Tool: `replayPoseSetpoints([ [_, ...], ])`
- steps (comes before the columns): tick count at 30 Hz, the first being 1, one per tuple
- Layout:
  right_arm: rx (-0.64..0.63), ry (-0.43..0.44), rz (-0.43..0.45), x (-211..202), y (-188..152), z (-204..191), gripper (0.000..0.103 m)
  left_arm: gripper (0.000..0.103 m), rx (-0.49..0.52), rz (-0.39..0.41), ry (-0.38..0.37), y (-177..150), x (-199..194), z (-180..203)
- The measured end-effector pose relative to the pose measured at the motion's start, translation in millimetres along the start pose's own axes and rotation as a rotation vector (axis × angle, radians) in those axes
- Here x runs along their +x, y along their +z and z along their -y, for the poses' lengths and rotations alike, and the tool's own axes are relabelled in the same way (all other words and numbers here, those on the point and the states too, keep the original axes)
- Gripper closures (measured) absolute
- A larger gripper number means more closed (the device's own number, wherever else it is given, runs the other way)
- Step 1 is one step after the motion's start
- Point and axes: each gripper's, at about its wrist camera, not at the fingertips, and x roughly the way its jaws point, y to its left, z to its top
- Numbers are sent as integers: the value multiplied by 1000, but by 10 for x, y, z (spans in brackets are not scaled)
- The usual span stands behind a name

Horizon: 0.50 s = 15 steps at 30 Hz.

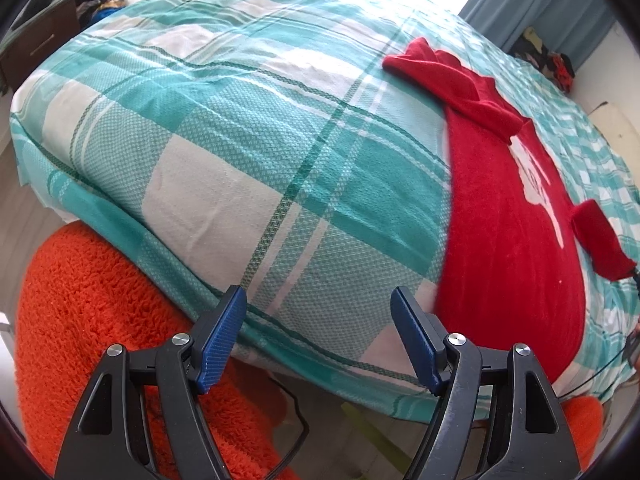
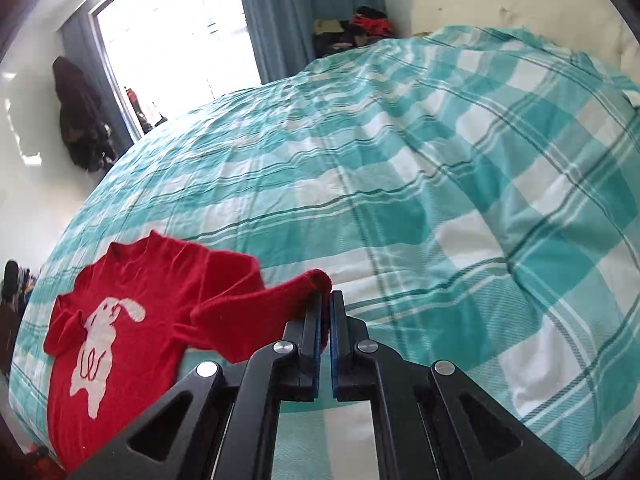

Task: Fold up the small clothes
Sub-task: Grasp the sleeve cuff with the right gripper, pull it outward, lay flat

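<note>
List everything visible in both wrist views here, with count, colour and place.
sweater: one, red with white rabbit, flat on the bed.
sleeve cuff: one, red, pinched in the right tongs.
bed cover: one, teal and white plaid, over the bed.
rug: one, orange, shaggy, on the floor by the bed.
curtains: blue-grey, beside the window.
left tongs: open, empty, over the bed edge.
right tongs: shut on the cuff.

Soft matt knit: red sweater (image 2: 132, 320). Woven, slightly textured checked cotton, perhaps: bed cover (image 1: 224, 152). Shaggy orange pile: rug (image 1: 92, 320). Matt black plastic, ribbed blue pads: left claw (image 1: 318, 336).
</note>
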Motion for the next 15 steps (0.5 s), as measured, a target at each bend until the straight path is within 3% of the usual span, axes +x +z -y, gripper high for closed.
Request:
replayPoseSetpoints([
  [3,117,-21,-42,17,-26,493,100,27,47,2,23,-18,8,95],
  [7,283,27,-92,127,-152,890,100,27,78,7,46,-46,-17,127],
  [11,435,115,-95,87,-190,1081,100,27,44,5,43,-41,-30,47],
  [15,498,176,-97,-31,-67,1144,100,27,4,-15,29,-26,14,-10],
])
